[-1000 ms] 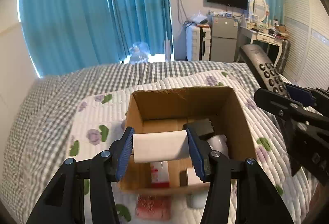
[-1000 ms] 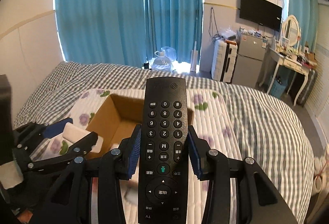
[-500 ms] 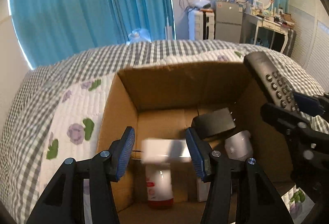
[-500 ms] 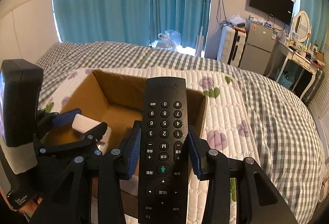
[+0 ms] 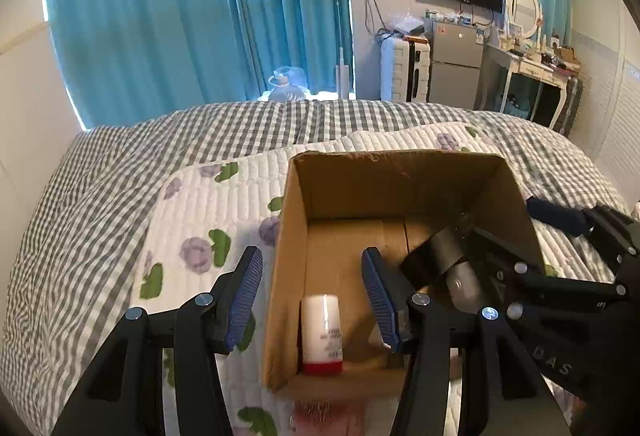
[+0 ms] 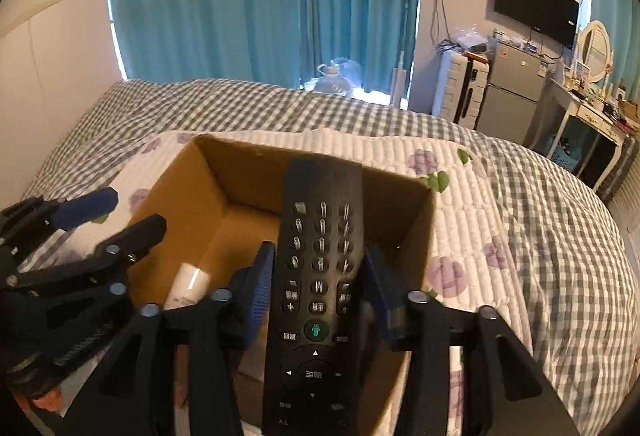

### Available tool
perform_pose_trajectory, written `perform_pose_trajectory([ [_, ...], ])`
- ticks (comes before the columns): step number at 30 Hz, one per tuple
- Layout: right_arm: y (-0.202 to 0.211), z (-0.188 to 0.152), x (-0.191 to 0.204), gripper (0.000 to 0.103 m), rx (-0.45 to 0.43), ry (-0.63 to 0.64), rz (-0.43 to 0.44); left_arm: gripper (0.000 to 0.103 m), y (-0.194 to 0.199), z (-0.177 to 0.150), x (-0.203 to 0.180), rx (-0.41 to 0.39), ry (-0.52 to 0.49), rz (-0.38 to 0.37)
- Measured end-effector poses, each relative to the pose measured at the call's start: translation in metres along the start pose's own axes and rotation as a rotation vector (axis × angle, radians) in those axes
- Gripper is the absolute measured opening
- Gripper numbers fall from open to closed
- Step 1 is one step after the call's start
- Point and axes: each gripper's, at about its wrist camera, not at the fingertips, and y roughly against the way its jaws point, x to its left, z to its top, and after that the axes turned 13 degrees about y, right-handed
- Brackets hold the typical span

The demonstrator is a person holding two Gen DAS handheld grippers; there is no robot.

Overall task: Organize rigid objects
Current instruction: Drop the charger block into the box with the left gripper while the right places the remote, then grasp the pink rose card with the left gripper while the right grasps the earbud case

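Box: open brown cardboard box (image 5: 344, 204) on the quilted floral bedspread (image 5: 224, 204); its left wall stands between the left fingers.
Left hand-held gripper (image 5: 311, 294): spread, empty, above a white red-capped tube (image 5: 322, 328).
Right hand-held gripper (image 6: 318, 290): pinching the black remote control (image 6: 318, 276), tip over the box.

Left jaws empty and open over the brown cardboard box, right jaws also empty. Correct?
Not quite. The right gripper is not empty: the right wrist view shows its jaws on a black TV remote control above the brown cardboard box. The left gripper is open and empty, as you said.
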Motion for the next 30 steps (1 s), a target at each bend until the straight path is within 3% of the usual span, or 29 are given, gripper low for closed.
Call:
perform_pose_trajectory([
  [5, 0.040, -0.002, 0.007, 0.072, -0.052, 0.032, -0.058, 0.058, 0.037, -0.005, 0.011, -0.026, 0.001, -0.001],
  [11, 0.096, -0.013, 0.014, 0.081, -0.072, 0.043, -0.102, 0.078, 0.082, -0.019, 0.021, -0.082, 0.009, 0.007],
  [13, 0.107, -0.021, 0.018, 0.084, -0.068, 0.045, -0.111, 0.091, 0.091, -0.025, 0.024, -0.105, 0.015, 0.030],
  [15, 0.115, -0.030, 0.021, 0.089, -0.071, 0.032, -0.117, 0.093, 0.097, -0.034, 0.028, -0.122, 0.022, 0.048],
  [18, 0.120, -0.047, 0.024, 0.095, -0.082, 0.003, -0.136, 0.100, 0.092, -0.048, 0.034, -0.102, 0.034, 0.037],
  [30, 0.058, -0.108, 0.019, 0.096, 0.029, -0.102, -0.070, 0.100, 0.015, -0.104, 0.025, 0.076, 0.020, 0.054],
])
